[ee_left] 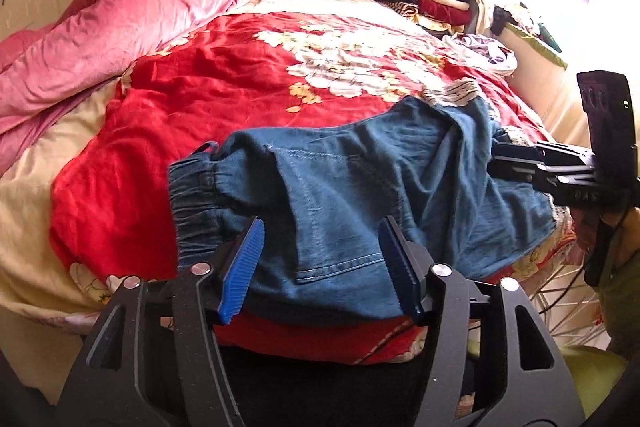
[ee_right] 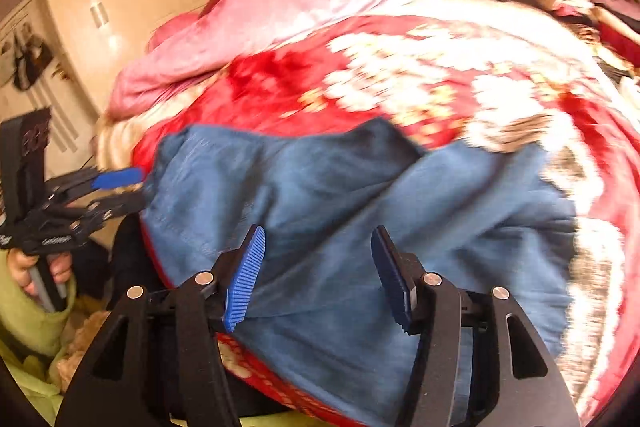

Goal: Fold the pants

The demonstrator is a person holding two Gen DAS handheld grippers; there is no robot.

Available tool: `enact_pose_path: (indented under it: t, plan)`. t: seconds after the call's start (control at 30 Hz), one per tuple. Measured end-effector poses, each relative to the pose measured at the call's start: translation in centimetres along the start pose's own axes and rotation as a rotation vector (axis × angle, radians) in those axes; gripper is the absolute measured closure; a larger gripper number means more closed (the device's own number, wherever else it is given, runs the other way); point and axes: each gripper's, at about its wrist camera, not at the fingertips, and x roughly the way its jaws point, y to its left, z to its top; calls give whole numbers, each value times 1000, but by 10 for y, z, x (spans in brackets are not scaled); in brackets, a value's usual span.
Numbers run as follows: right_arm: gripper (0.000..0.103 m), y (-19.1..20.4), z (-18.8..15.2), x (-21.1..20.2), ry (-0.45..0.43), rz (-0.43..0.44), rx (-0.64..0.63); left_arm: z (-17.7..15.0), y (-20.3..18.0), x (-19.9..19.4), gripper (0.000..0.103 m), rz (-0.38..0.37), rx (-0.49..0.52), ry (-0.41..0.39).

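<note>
While the blue pants (ee_left: 360,195) lie bunched on the near part of the red flowered blanket (ee_left: 192,115), close to the blanket's front edge, both grippers stand at that same edge with their jaws wide apart and nothing between them. The left gripper (ee_left: 322,261) points over the pants from the front, and the elastic waistband (ee_left: 196,203) lies just to the left of its line. From the waistband the long axis of the pants runs sideways along the blanket's front edge toward the window side, not away toward the headboard. The right gripper (ee_right: 318,277) hangs over the other end of the cloth; its view is blurred, so I cannot tell if a blue pad (ee_right: 246,277) touches the fabric. In the left view the right gripper comes in from the side, at the far end from the waistband. I judge that the left gripper is nearer to the waistband, the right one nearer to the leg end, so each must close on its own end before a fold along this axis
</note>
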Motion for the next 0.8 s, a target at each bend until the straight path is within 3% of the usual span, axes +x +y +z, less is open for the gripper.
enact_pose_path:
  t: [0.13, 0.23, 0.53, 0.8]
  plan:
    - [48, -19, 3, -9, -32, -45, 43, 5, -18, 3, 43, -37, 27, 9]
    - [36, -32, 6, -15, -53, -78, 65, 10, -32, 13, 42, -91, 30, 35]
    - [36, -56, 28, -10, -60, -137, 98, 15, -77, 58, 42, -247, 66, 153]
    - [36, -86, 66, 23, -5, -171, 120, 23, -108, 95, 43, -294, 118, 235]
